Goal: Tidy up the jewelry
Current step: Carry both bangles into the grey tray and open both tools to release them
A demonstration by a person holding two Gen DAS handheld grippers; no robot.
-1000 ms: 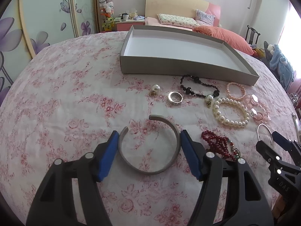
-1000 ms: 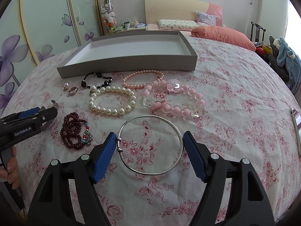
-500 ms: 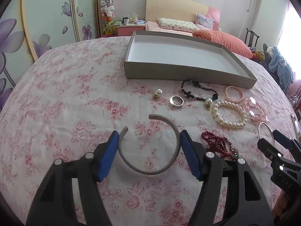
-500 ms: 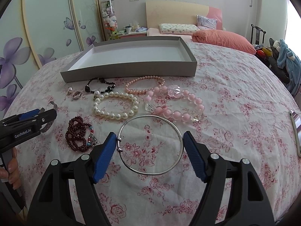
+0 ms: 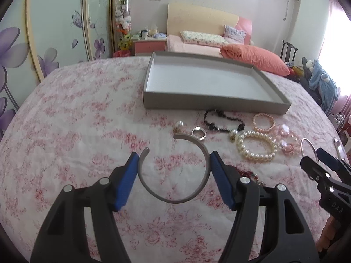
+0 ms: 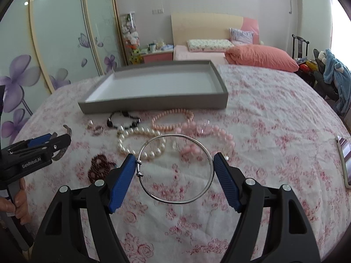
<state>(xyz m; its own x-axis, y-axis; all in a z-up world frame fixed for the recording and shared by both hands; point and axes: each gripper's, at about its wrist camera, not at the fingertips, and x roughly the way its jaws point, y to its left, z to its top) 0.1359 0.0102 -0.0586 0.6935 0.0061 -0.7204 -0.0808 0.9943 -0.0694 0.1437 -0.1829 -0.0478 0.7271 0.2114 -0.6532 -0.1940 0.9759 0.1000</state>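
My left gripper is shut on a grey open cuff bangle, pads pressing its two sides, and holds it just above the floral cloth. In the same way my right gripper is shut on a thin silver bangle, raised in front of the white pearl bracelet. The grey tray with a white floor lies beyond, with nothing in it. Between tray and grippers lie a black bead bracelet, a silver ring, a pearl earring and a pink pearl bracelet.
A dark red bead bracelet lies near the left gripper, a chunky pink bracelet right of the pearls. A phone rests at the cloth's right edge. A hand holds the left gripper's handle. A bed and wardrobe stand behind.
Both grippers have risen with their bangles, which now hang off the cloth in front of the other jewelry. The tray looks nearer to the middle of both views.
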